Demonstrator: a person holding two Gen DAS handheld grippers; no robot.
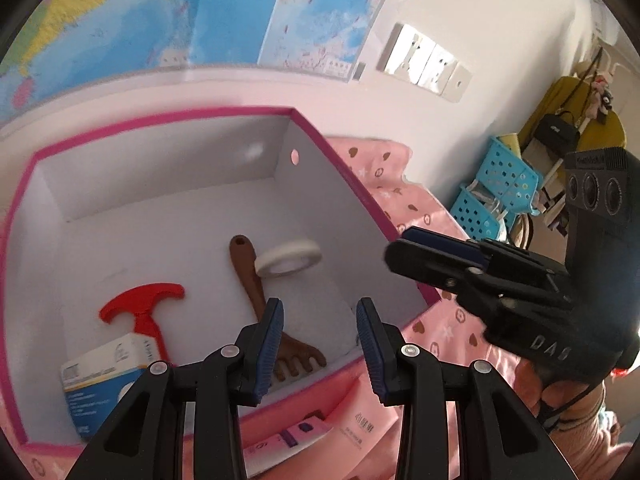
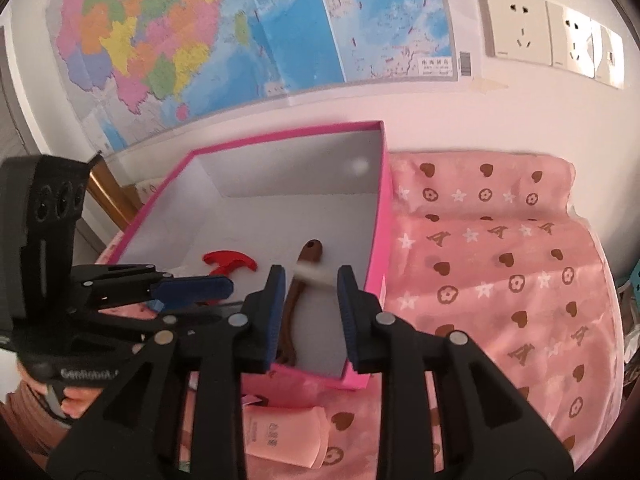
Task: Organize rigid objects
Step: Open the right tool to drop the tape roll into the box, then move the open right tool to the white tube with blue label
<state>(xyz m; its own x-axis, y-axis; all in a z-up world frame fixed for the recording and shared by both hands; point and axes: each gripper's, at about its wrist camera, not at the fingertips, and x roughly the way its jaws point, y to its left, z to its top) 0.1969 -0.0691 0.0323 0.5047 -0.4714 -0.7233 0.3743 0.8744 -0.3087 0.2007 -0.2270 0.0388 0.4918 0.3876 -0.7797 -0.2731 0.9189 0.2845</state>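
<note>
Both grippers hang spread and empty over the near rim of the pink box (image 1: 362, 196). Between the parted fingers of the left gripper (image 1: 320, 344) shows the white box floor, with the tines of the brown back-scratcher (image 1: 256, 292) just beyond its left fingertip. Below it, outside the box on the pink bedspread (image 2: 500, 280), lie a pink tube (image 1: 360, 416) and a small pink carton (image 1: 288, 438), probably the things not yet put away. The right gripper (image 2: 312, 308) hovers just beside the box's right wall, jaws wide, and a blurred white ring (image 2: 314, 274) shows between its tips. Inside, the red T-shaped piece (image 1: 140, 308) and a white and blue carton (image 1: 104, 380) sit near the left wall. The white tape roll (image 1: 288, 260) rests against the scratcher's handle, farther in. On the wall behind hangs a map (image 2: 240, 40).
</note>
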